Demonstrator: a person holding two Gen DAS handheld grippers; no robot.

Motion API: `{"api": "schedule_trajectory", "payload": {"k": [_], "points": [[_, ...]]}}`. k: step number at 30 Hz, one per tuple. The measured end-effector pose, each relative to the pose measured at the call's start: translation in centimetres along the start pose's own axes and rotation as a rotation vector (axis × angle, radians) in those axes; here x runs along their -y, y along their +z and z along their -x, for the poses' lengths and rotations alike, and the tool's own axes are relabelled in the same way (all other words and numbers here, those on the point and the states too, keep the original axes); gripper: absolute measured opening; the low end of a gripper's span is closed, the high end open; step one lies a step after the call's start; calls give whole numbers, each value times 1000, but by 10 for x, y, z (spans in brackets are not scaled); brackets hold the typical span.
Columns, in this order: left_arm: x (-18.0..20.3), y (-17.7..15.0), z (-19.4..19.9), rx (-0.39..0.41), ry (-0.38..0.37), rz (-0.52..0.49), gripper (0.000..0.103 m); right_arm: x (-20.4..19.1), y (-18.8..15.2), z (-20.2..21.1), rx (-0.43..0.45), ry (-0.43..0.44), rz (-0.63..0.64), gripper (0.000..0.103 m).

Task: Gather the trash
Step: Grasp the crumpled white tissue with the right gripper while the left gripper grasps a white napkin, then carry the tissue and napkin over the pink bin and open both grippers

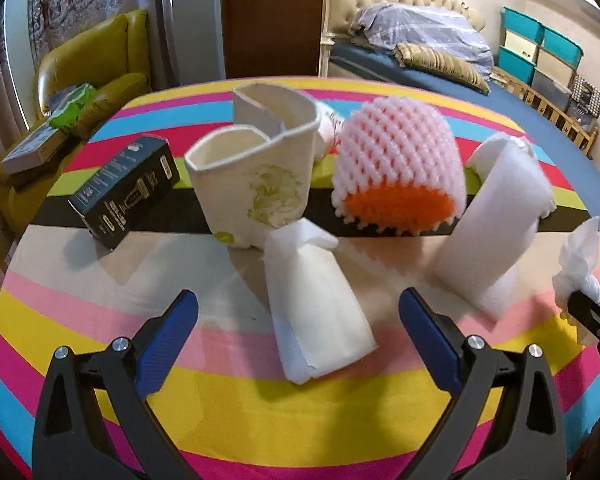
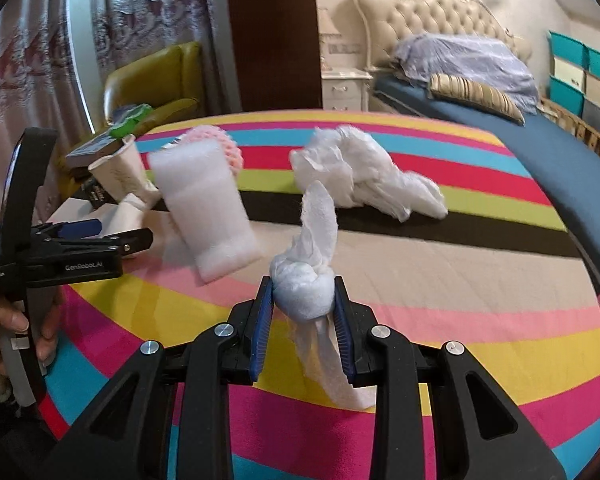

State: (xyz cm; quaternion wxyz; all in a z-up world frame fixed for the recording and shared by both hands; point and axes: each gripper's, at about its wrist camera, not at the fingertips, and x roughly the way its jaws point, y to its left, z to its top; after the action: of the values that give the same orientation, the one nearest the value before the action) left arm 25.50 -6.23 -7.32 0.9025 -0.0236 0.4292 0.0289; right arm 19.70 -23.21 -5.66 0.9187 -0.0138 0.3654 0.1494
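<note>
Right gripper (image 2: 304, 312), black frame with ribbed blue pads, has its jaws clamped on a knotted wad of white tissue (image 2: 304, 292), soft and crinkled, one tail up, one hanging below the pads. Left gripper (image 1: 298, 340) has jaws spread wide, nothing pinched; a folded white paper pouch (image 1: 316, 304), flat and creased, lies on the counter (image 1: 220, 400) between and just ahead of the pads. The counter has a smooth cloth cover in bright curved stripes, round-edged. A hand (image 2: 4, 332) grips the left tool's handle at the right view's left edge. Next out: white foam sheet (image 1: 496, 232), rolled, matte, spongy, standing upright; a cream paper cup (image 1: 256, 176), crushed out of round, faint green print; a dark glossy rectangular carton (image 1: 124, 192), tilted. Beside the cup, pink foam fruit net (image 1: 396, 156), dome-shaped mesh with an orange inside. Further right, crumpled thin white plastic bag (image 2: 364, 176), loose and wrinkled. Beyond: yellow leather armchair (image 1: 100, 64), tufted headboard (image 2: 440, 20), blue bed (image 2: 540, 152).
</note>
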Motion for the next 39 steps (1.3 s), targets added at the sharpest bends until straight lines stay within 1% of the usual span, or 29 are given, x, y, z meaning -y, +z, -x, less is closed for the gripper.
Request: {"api": "schedule_trajectory", "payload": {"k": [2, 4, 7, 8, 9, 10, 12, 14, 15, 17, 22, 29, 33, 39], "points": [[0, 1, -4, -17, 17, 3, 88, 6, -2, -7, -32, 6, -37, 29], [0, 2, -4, -14, 24, -2, 87, 7, -5, -7, -30, 9, -48, 29], [0, 1, -5, -13, 27, -2, 85, 1, -7, -7, -26, -12, -29, 29], [1, 2, -4, -10, 30, -2, 81, 0, -7, -6, -25, -17, -24, 29], [2, 1, -3, -5, 29, -6, 73, 0, -8, -6, -25, -19, -23, 29], [4, 2, -2, 2, 30, -15, 69, 0, -9, -6, -25, -19, -23, 29], [9, 0, 2, 12, 22, -40, 53, 1, -10, -5, -26, -16, -28, 29], [15, -2, 3, 20, 16, -68, 42, 1, -10, -5, -23, -13, -32, 29], [16, -4, 4, 22, 14, -78, 39, 2, -11, -4, -22, -12, -32, 29], [17, -6, 5, 24, 17, -86, 38, 2, -11, -3, -19, -10, -34, 29], [15, -12, 11, 32, -10, -87, 36, 5, -10, 0, -4, -8, -37, 29], [30, -30, 39, 130, -22, -146, 36, 3, -14, 13, 42, -27, -29, 29], [45, -40, 50, 155, -43, -179, 36, 5, -17, 17, 50, -33, -30, 29], [54, -44, 63, 173, -69, -195, 36, 10, -20, 24, 62, -37, -43, 29]]}}
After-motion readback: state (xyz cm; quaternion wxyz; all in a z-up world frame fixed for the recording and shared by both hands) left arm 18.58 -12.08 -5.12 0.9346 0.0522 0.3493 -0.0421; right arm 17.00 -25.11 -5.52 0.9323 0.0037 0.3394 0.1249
